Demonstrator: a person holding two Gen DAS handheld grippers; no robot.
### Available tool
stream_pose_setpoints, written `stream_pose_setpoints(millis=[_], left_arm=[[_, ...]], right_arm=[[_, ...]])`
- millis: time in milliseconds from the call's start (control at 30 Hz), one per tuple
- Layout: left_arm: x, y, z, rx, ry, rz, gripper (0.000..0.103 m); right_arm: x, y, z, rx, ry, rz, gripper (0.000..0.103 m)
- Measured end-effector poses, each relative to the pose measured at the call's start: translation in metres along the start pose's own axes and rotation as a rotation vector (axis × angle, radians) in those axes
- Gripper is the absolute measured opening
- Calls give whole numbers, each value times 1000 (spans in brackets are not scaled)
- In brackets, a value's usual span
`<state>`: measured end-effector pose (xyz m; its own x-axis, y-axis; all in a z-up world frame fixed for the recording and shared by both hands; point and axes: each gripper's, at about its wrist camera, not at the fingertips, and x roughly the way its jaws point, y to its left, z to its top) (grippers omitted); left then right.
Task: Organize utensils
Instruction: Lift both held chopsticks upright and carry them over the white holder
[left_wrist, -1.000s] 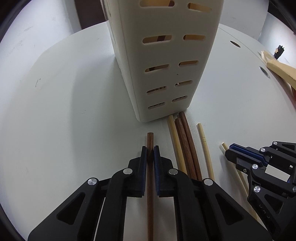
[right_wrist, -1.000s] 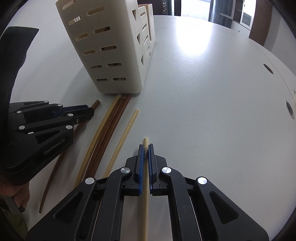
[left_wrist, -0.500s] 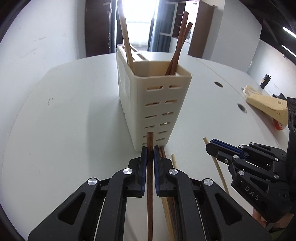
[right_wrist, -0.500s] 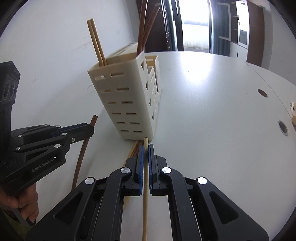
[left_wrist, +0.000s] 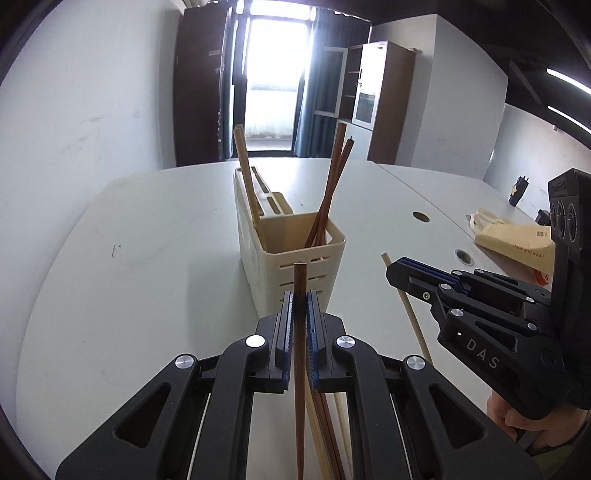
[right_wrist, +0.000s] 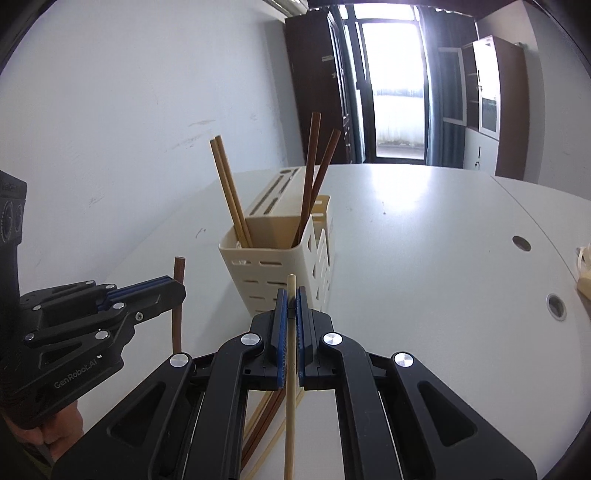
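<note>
We see a dark chopstick (left_wrist: 300, 354) and a pale chopstick (right_wrist: 290, 369) held upright near our cream holder (left_wrist: 295, 266), which contains four leaning chopsticks.

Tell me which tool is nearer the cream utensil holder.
Left, narrowly. The left tool sits right before the cream utensil holder; the right tool sits slightly back, off its right side.

- The white worktop (left_wrist: 155, 236) carries a cream slotted holder (left_wrist: 299, 273) near its centre.
- Loose chopsticks (right_wrist: 264, 417) lie flat at the holder's 6 o'clock.
- A paper bag (left_wrist: 517, 240) rests at 3 o'clock, well apart.
</note>
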<state>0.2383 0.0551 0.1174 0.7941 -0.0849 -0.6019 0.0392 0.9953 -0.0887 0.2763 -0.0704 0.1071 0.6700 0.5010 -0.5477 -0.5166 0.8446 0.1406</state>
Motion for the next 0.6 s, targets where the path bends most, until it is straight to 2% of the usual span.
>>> stream_pose_setpoints(millis=[267,333,467,600], left_arm=[[-8,6,12,-4,-44,-7,7],[-10,6,15,-7,-58,-12,7],[-19,4,24,3,-121,14,7],[-23,2,33,-3,-156,-16,7]], right_arm=[[-5,-1,14,13,-100,21,5],[0,3,16,-19,-106,15,5],[-5,3,27,-23,-157,38,5],[-10,3,34,-33,-214,46,5]])
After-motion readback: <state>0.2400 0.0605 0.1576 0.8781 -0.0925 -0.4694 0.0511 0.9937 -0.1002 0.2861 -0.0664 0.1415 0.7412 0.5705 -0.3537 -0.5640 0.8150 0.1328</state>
